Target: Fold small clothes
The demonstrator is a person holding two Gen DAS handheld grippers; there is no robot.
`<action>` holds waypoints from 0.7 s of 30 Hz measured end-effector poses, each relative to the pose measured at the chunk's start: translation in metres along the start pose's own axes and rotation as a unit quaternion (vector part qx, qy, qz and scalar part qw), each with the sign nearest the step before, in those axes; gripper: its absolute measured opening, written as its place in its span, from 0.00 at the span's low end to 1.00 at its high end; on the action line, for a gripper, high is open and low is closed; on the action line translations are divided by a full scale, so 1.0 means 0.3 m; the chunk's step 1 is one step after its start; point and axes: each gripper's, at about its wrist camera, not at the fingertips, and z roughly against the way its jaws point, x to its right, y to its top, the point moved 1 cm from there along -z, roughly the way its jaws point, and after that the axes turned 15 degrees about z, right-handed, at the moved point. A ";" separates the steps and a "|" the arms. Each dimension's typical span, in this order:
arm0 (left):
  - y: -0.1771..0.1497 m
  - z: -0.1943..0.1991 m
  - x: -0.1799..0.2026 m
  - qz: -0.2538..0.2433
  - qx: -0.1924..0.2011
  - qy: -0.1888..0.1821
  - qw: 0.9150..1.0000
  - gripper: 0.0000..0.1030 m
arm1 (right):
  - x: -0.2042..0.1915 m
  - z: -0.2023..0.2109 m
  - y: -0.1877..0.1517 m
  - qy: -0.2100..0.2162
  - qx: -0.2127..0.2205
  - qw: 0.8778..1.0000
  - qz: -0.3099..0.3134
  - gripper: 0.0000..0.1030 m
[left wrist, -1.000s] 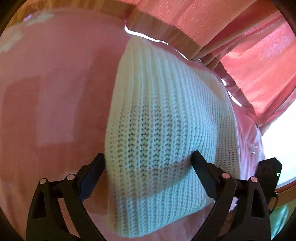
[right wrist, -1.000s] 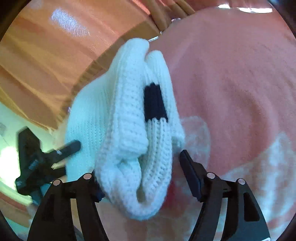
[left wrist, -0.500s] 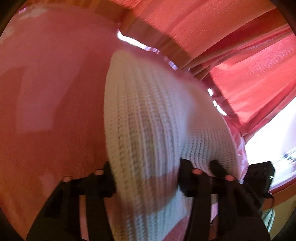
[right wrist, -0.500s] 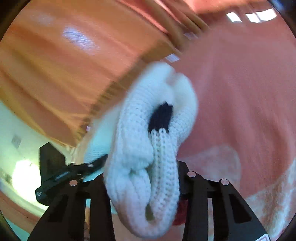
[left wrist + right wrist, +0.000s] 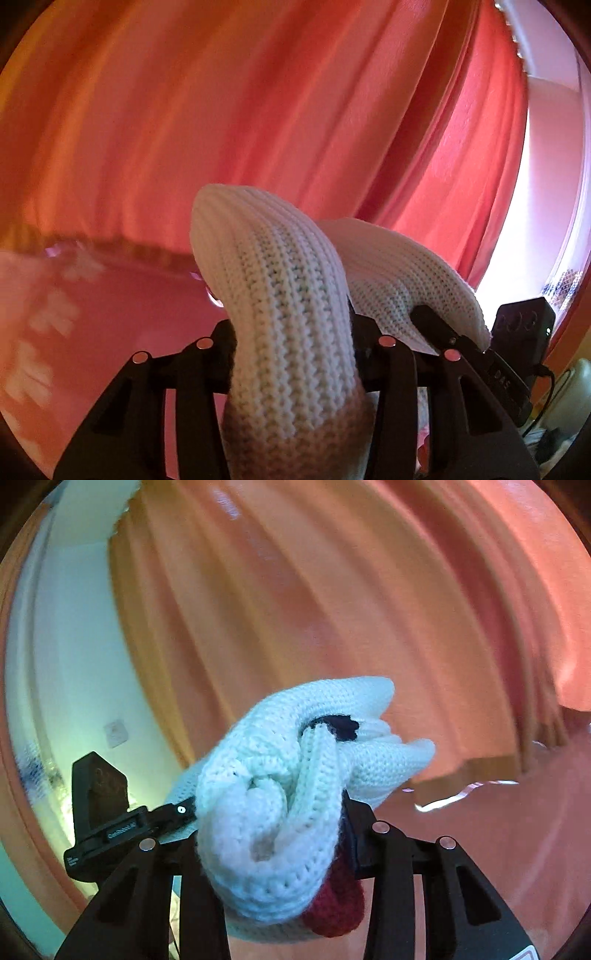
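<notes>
A white knitted garment point(image 5: 291, 306) with a small black patch point(image 5: 341, 725) and a dark red part point(image 5: 334, 908) is lifted off the pink surface. My left gripper point(image 5: 293, 343) is shut on one bunched end of it. My right gripper point(image 5: 273, 830) is shut on the other bunched end point(image 5: 280, 794). Each gripper shows in the other's view: the right one at the left wrist view's right edge point(image 5: 476, 350), the left one at the right wrist view's left point(image 5: 122, 819). The garment hangs between them.
Red-pink curtains point(image 5: 295, 110) fill the background in both views. The pink bed surface point(image 5: 110, 306) lies below at the left, and shows at the right in the right wrist view point(image 5: 498, 830). A pale wall with a socket point(image 5: 116, 733) stands at the left.
Both grippers closed on the garment and lifted it off the pink surface. Both cameras tilted up, and the curtains now fill the views.
</notes>
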 end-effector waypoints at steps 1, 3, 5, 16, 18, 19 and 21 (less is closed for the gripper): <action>0.009 0.013 -0.026 -0.005 0.003 0.006 1.000 0.44 | -0.007 -0.032 -0.013 0.003 -0.005 1.000 -0.001 0.39; 0.009 -0.002 -0.140 -0.004 -0.003 0.036 0.999 0.52 | -0.006 -0.131 -0.097 0.003 -0.048 0.999 -0.009 0.47; -0.040 -0.080 -0.304 0.023 -0.026 0.113 0.993 0.79 | 0.026 -0.259 -0.262 -0.014 -0.138 0.990 -0.015 0.55; -0.239 -0.054 -0.545 0.111 -0.069 0.243 0.961 0.75 | -0.108 -0.332 -0.416 -0.047 -0.216 0.975 0.039 0.05; -0.250 -0.084 -0.506 0.085 -0.074 0.230 0.967 0.76 | -0.116 -0.378 -0.439 -0.040 -0.232 0.970 0.052 0.04; -0.255 -0.095 -0.501 0.070 -0.075 0.235 0.967 0.77 | -0.101 -0.420 -0.484 -0.052 -0.259 0.963 0.059 0.04; -0.277 -0.172 -0.485 0.029 -0.086 0.273 0.958 0.78 | -0.027 -0.474 -0.585 -0.093 -0.310 0.945 0.055 0.00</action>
